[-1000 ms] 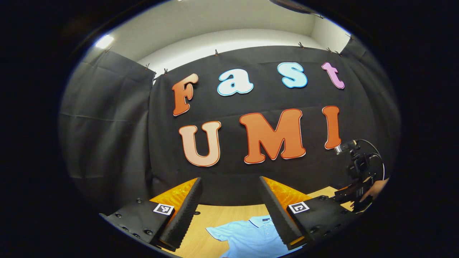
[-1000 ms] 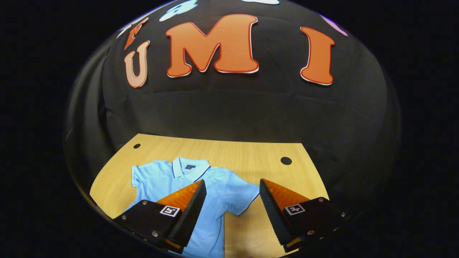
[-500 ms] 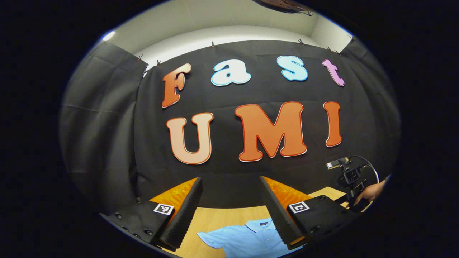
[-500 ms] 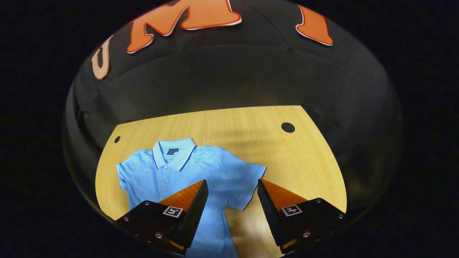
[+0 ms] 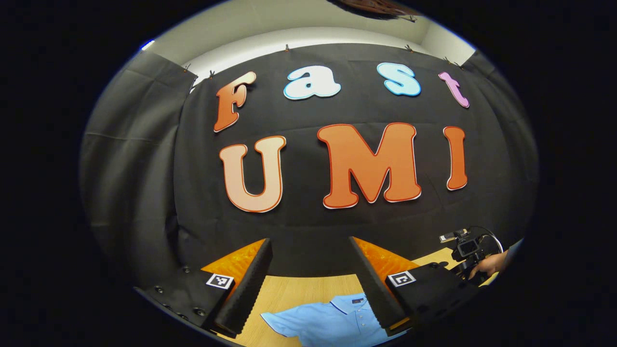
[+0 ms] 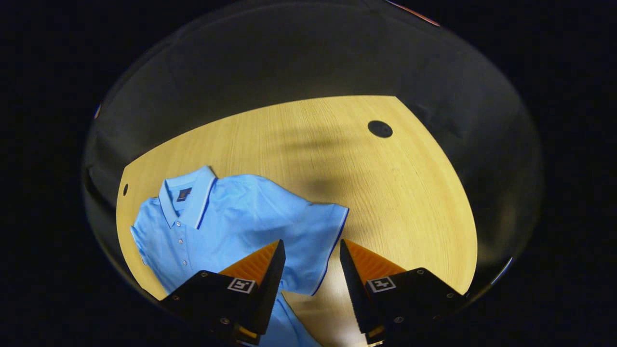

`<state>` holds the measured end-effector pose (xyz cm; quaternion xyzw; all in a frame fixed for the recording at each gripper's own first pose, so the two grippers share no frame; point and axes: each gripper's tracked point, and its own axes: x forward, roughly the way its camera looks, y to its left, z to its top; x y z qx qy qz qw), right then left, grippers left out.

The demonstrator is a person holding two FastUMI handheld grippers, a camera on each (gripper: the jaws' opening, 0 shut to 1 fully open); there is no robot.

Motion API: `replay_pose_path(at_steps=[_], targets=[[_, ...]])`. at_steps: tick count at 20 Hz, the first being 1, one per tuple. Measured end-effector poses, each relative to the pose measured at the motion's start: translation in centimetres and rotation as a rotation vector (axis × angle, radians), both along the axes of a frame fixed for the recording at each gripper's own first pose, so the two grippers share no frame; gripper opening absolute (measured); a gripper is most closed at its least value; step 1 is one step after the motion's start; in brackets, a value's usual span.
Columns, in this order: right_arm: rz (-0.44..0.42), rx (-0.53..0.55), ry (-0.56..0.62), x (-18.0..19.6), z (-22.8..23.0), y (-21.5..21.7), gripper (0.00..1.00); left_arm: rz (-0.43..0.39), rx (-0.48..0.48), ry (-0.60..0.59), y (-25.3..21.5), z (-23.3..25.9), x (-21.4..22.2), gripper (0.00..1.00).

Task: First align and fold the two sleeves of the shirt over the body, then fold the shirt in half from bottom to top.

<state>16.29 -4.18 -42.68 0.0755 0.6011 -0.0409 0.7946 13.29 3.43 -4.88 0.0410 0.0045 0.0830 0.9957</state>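
Observation:
A light blue polo shirt (image 6: pixel 226 221) with dark blue trim lies flat on the wooden table (image 6: pixel 395 193), collar toward the back left. Its right sleeve (image 6: pixel 313 241) spreads out just ahead of my right gripper (image 6: pixel 311 250), which hangs open above the sleeve's hem, one finger over the cloth and one over bare wood. In the left gripper view the shirt (image 5: pixel 328 320) shows low between the fingers, collar and left sleeve in sight. My left gripper (image 5: pixel 311 255) is open, held high and pointed at the wall.
The table has a dark round hole (image 6: pixel 380 128) at the back right and a smaller one (image 6: pixel 125 189) at the back left. Black cloth walls close the booth behind. In the left gripper view a hand (image 5: pixel 487 265) holds the other gripper at far right.
The right gripper has tilted down and come closer to the shirt's right sleeve, its fingers a little narrower. The left gripper has drifted slightly, still aimed at the wall.

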Motion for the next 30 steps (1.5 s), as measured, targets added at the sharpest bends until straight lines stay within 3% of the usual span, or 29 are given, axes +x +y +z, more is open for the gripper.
replay_pose_path(at_steps=[1, 2, 3, 6, 7, 11, 13, 17, 22, 25, 30], targets=[[-0.008, -0.003, 0.007, 0.3, -0.4, -0.4, 0.64, -0.003, -0.013, 0.012, -0.2, -0.7, 0.0, 1.00], [-0.016, -0.005, 0.016, 0.2, -0.9, -0.5, 0.67, -0.002, -0.029, 0.021, -0.2, -1.1, 0.1, 1.00], [-0.021, -0.005, 0.033, 0.2, -1.3, -0.7, 0.62, 0.002, -0.041, 0.027, -0.2, -1.5, 0.1, 0.97], [-0.034, -0.009, 0.095, -0.7, -2.5, -1.1, 0.67, 0.020, -0.046, 0.035, 0.5, -1.7, 0.0, 1.00], [-0.031, -0.017, 0.109, -0.8, -2.9, -1.1, 0.62, 0.024, -0.047, 0.037, 0.8, -1.8, 0.0, 1.00], [-0.062, -0.003, 0.151, -1.2, -3.7, -0.7, 0.62, 0.039, -0.061, 0.057, 1.2, -2.3, -0.7, 1.00], [-0.072, 0.012, 0.170, -1.4, -4.1, -0.3, 0.52, 0.053, -0.056, 0.055, 1.7, -2.0, -1.3, 1.00], [-0.064, -0.004, 0.177, -1.6, -4.5, -0.1, 0.43, 0.079, -0.034, 0.057, 2.3, -1.2, -2.8, 1.00], [-0.138, -0.004, 0.152, -1.0, -4.6, -0.1, 0.10, 0.091, -0.031, 0.072, 2.7, -1.2, -4.6, 1.00], [-0.143, 0.052, 0.118, -0.6, -4.1, 0.9, 0.04, 0.083, -0.020, 0.077, 2.5, -1.2, -5.4, 1.00], [-0.153, 0.115, 0.027, 0.7, -1.0, 2.2, 0.03, 0.065, 0.000, 0.079, 2.5, -0.9, -6.4, 1.00]])
